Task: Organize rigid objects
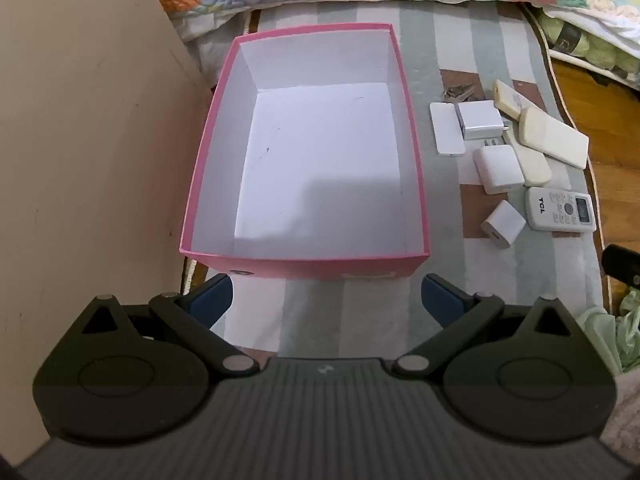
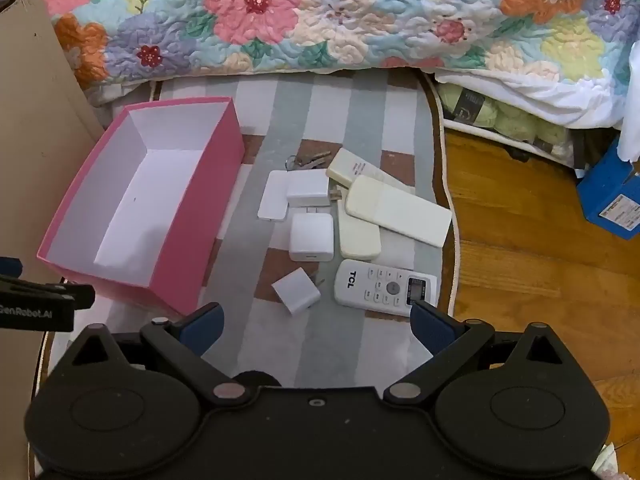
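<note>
At the left stands the pink box [image 2: 160, 216], empty, light cardboard that can slide if it is pushed. The left claw [image 1: 326, 300] hangs before its near wall, jaws wide apart, holding nothing. To the right, on the striped rug [image 2: 280, 344], lie the rigid things: the small charger cube [image 2: 296, 290], then the TCL remote [image 2: 384, 286]. Both seem light, hard and smooth; I would take the cube on two flat sides and the remote across its narrow width. The right claw [image 2: 316, 324] is also fully open and empty.
</note>
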A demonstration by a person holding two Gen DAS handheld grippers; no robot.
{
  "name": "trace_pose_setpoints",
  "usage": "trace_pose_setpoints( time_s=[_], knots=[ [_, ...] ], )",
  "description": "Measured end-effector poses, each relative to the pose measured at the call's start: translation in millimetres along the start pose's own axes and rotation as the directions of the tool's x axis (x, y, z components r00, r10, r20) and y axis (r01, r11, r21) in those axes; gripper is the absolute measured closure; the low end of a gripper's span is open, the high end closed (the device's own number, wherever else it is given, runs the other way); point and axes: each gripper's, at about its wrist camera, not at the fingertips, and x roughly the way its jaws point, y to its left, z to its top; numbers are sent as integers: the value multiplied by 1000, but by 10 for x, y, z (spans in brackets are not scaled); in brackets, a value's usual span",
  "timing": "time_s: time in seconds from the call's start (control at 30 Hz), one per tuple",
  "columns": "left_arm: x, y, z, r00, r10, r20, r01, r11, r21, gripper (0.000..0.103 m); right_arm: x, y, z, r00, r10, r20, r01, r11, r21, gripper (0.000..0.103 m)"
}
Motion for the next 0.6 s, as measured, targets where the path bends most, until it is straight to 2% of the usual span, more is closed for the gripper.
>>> trace_pose_setpoints(
  time_s=[0.3,0.6],
  knots=[
    [-25,-6,-10,999,36,-1,-36,999,32,1,69,-33,-53,1000,-14,-14,14,1000,15,2],
    [23,-24,-40,999,47,8,-47,999,14,1,62,-48,-33,1000,-1,-9,2,1000,25,2]
  ],
)
